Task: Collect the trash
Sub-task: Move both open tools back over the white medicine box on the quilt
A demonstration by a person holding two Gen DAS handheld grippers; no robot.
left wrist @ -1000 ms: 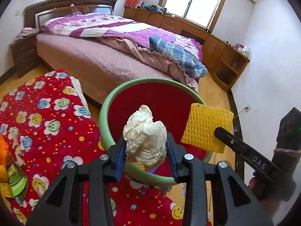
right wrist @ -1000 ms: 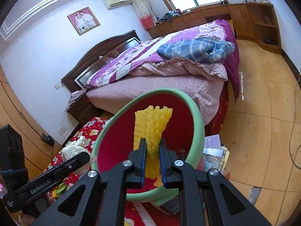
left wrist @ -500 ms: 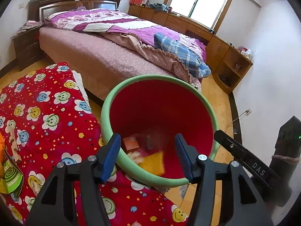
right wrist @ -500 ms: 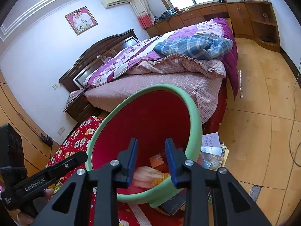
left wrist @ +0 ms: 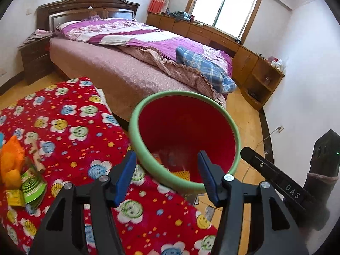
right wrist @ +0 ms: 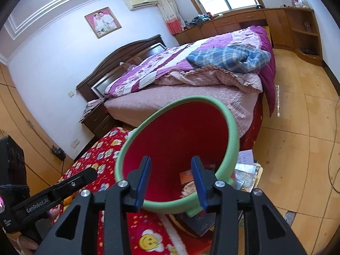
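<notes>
Left wrist view puts us above the red bin (left wrist: 184,131) with its green rim, standing at the edge of the red flowered blanket (left wrist: 70,127) beside the bed (left wrist: 119,68). Our left gripper (left wrist: 166,176) stands wide with nothing between its blue pads; our right gripper (right wrist: 171,180) is opening over the same bin, also empty. Inside we make out a yellow mesh scrap (left wrist: 180,173), a small orange box (right wrist: 187,175) and what may be crumpled paper, though the bottom is dim. More trash lies on the blanket at far left: an orange wrapper (left wrist: 10,157) and a green spiral-printed packet (left wrist: 33,186). We judge these light, soft and crinkly, easily crushed, likely to slip from a shallow pinch. We would take the wrapper across its bunched middle and the flat packet by a raised edge.
</notes>
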